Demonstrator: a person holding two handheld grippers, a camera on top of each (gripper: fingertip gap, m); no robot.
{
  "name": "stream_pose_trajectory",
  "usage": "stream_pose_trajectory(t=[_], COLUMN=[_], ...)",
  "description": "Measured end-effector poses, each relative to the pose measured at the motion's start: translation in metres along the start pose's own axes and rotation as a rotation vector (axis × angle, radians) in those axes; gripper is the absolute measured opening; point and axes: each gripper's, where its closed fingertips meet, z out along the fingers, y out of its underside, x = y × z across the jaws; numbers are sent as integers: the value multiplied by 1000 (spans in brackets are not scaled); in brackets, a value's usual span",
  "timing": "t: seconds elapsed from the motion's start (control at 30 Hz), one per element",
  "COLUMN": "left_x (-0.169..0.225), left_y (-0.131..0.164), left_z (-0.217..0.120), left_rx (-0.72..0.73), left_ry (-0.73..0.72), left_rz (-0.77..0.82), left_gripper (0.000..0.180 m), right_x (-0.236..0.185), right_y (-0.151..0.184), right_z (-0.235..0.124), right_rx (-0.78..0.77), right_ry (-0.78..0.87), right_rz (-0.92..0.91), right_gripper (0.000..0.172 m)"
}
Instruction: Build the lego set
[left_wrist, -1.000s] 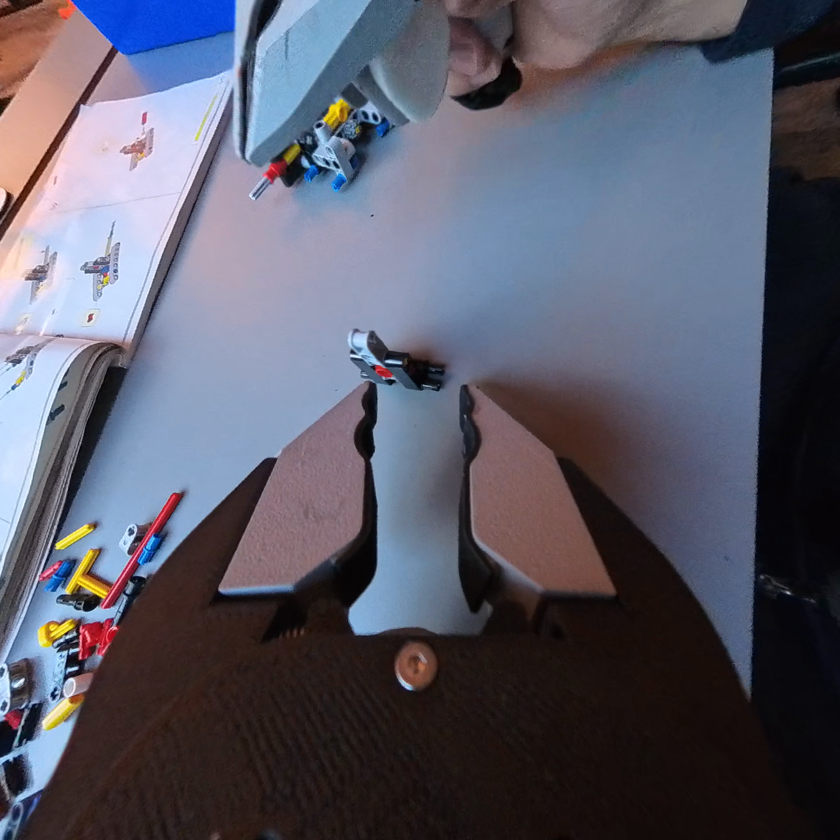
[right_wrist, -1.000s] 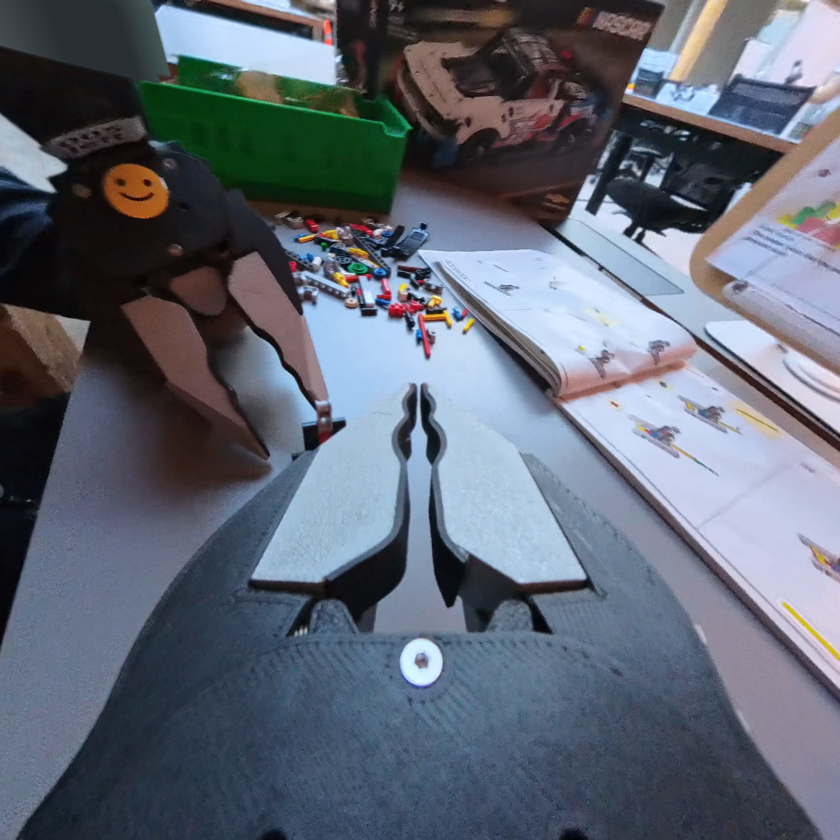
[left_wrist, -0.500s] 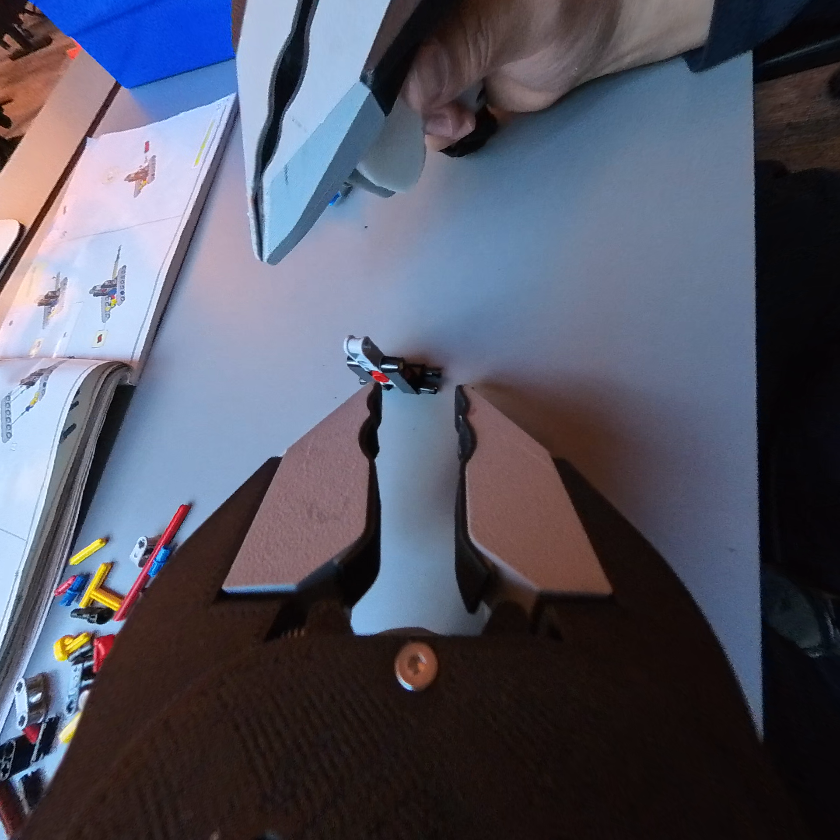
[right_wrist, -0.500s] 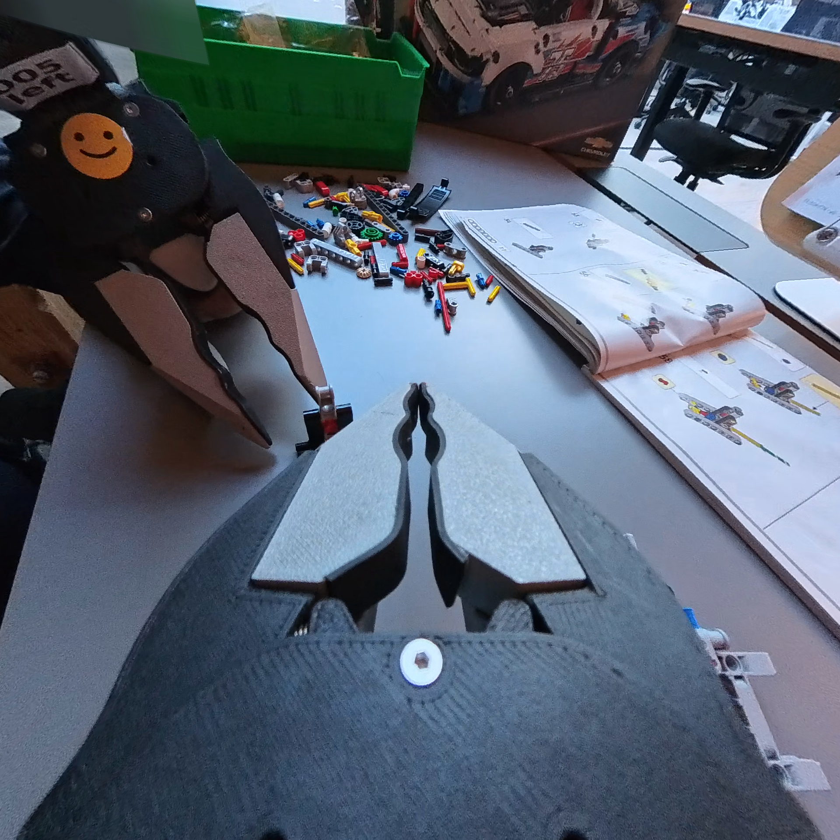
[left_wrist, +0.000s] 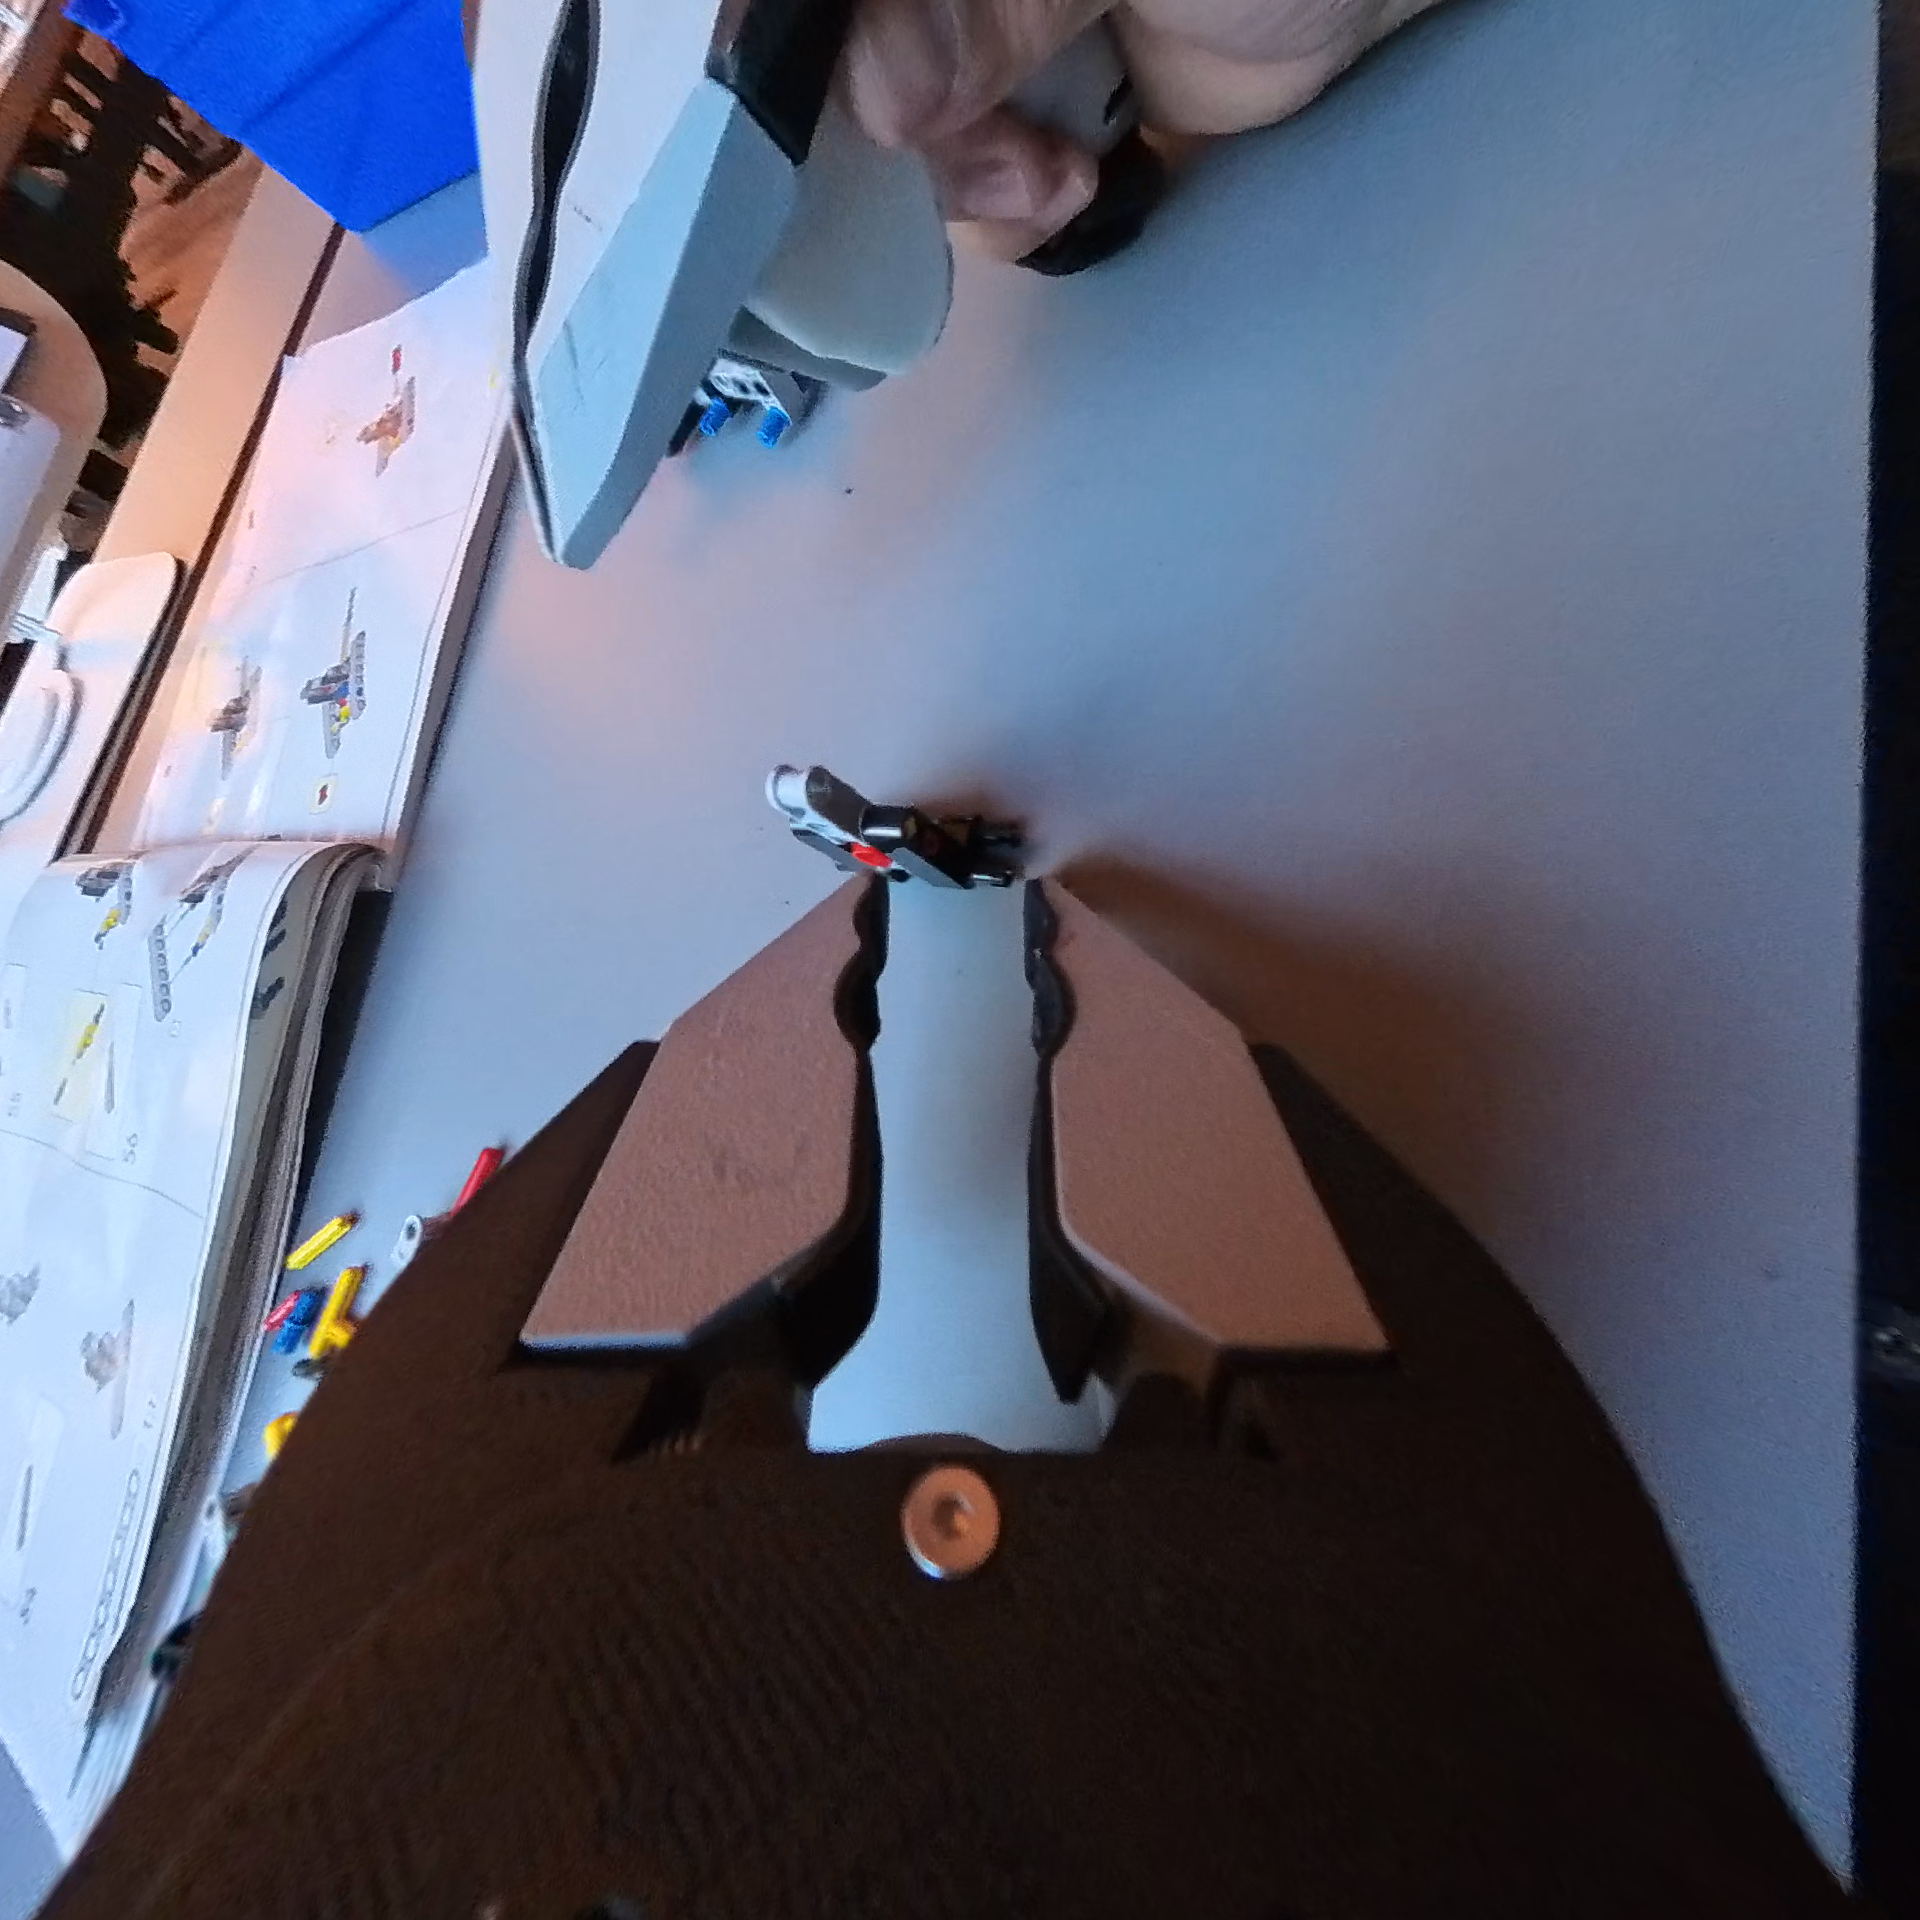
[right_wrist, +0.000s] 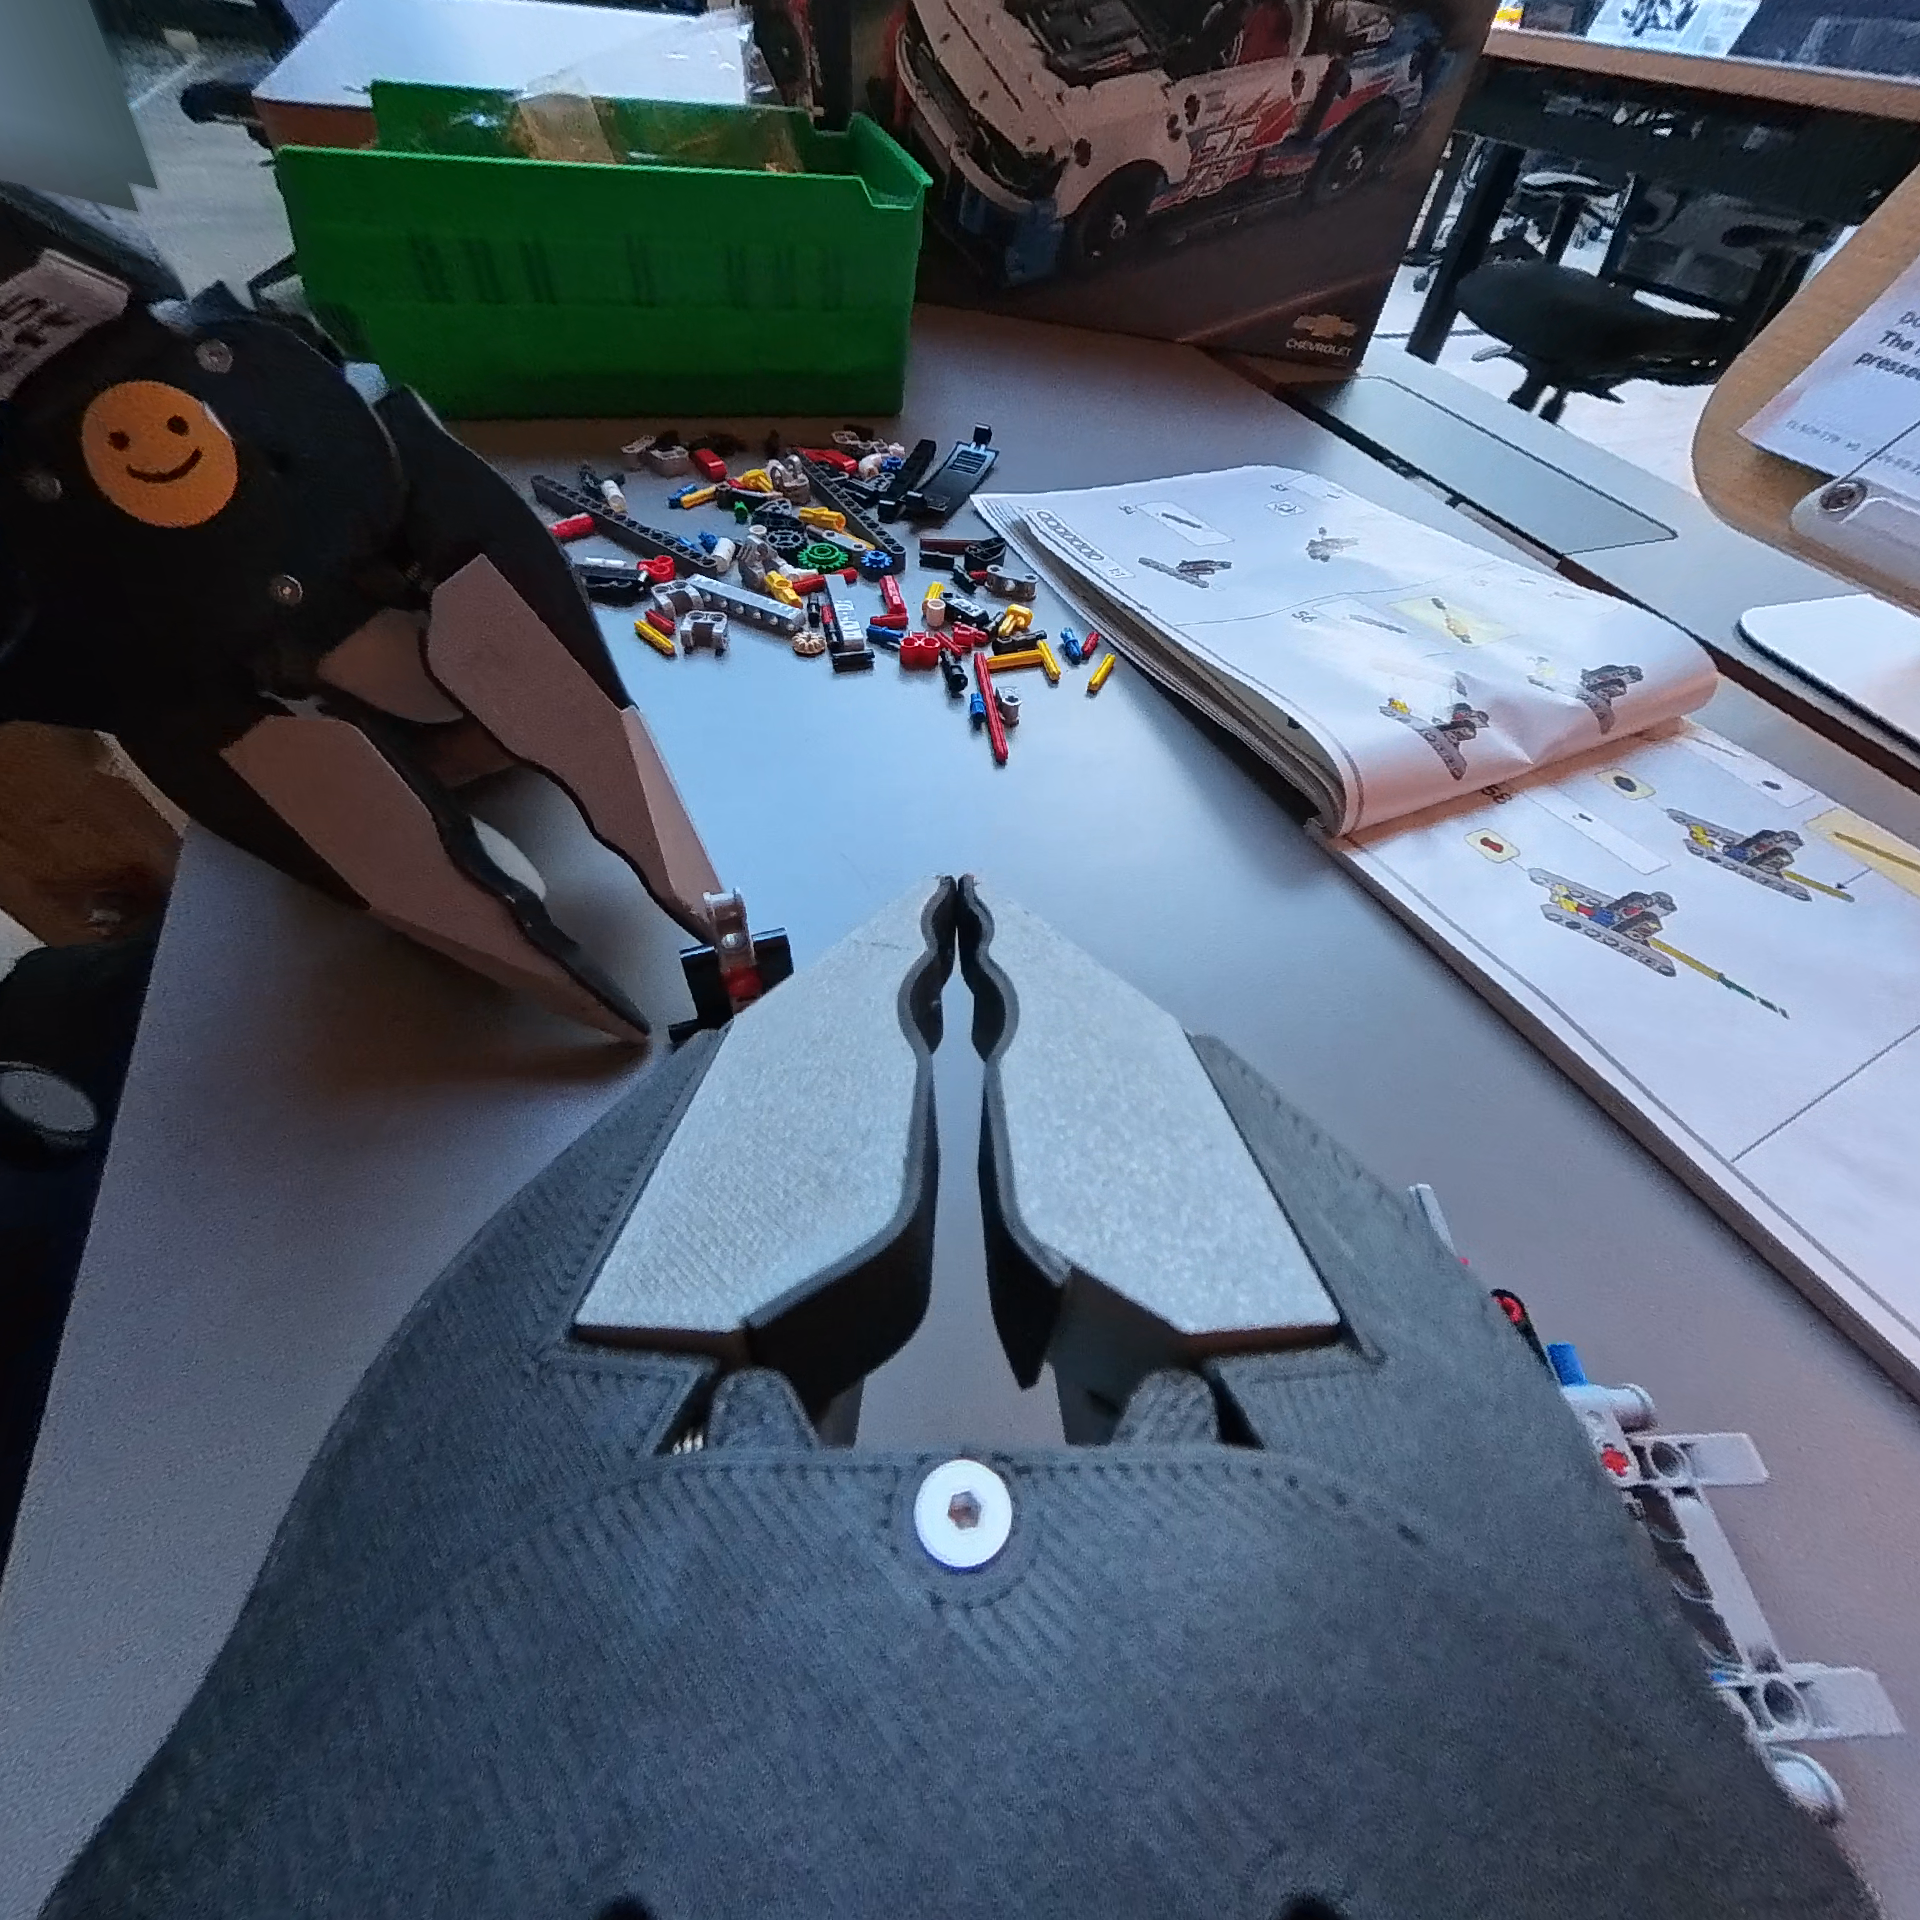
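- The left claw (left_wrist: 956, 894) fills the lower half of the left wrist view, pointing up the frame with its tips lowered to the grey surface (left_wrist: 1351, 623). Its fingers stand partly apart, bare surface showing between them.
- A small black, grey and red brick piece (left_wrist: 894, 831) lies at mid-frame just past those tips. One fingertip (left_wrist: 868, 904) is at its near edge; whether it touches cannot be told. Nothing is clamped.
- In the right wrist view the same claw comes in from the left edge, tilted steeply down, one fingertip beside the piece (right_wrist: 732, 951).
- The right claw (right_wrist: 956, 883) fills the lower middle of its own view, fingers closed tip to tip with nothing between them.
- In the left wrist view that claw hangs at upper centre, nose slanting down to the left, above the surface. A hand (left_wrist: 1039, 125) grips it at the top edge.
- A partly built grey model (left_wrist: 743, 400) with blue pegs sits just under it; it also shows at the lower right edge of the right wrist view.
- An open instruction booklet (right_wrist: 1403, 665) lies on the right of that view.
- Farther up, loose coloured bricks (right_wrist: 831, 582) are scattered at upper centre.
- Behind them stand a green bin (right_wrist: 603, 281) and a box with a car picture (right_wrist: 1195, 156).
- A blue bin (left_wrist: 312, 94) sits in the upper left corner of the left wrist view.
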Motion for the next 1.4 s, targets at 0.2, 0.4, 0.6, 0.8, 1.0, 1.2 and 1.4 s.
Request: stream_pose_trajectory(t=[0.2, 0.4, 0.6, 0.8, 1.0, 1.2, 1.4], left_x=[-43, -110, -92, -89, -85, -86, -89], left_y=[9, 67, 129, 147, 156, 158, 144], left_z=[-30, -125, -123, -114, -108, -106, -107], left_rx=[19, -63, -287, -337, -349, -359, -315], left_ry=[-199, -132, -53, -7, 35, 41, 25], left_rz=[9, -402, -531, -628, -675, -639, -592], left_gripper=[8, 0, 15, 14, 15, 6, 6], right_x=[0, 3, 6, 7, 9, 12, 14], right_y=[-2, -7, -11, -10, -10, -9, -7], right_z=[-4, -12, -17, -17, -17, -16, -16], right_rx=[13, 40, 74, 71, 76, 70, 68], right_ry=[7, 27, 16, 18, 18, 20, 25], right_rz=[-7, 4, 55, 67, 80, 88, 99], right_gripper=[0, 0, 0, 0, 0, 0, 0])
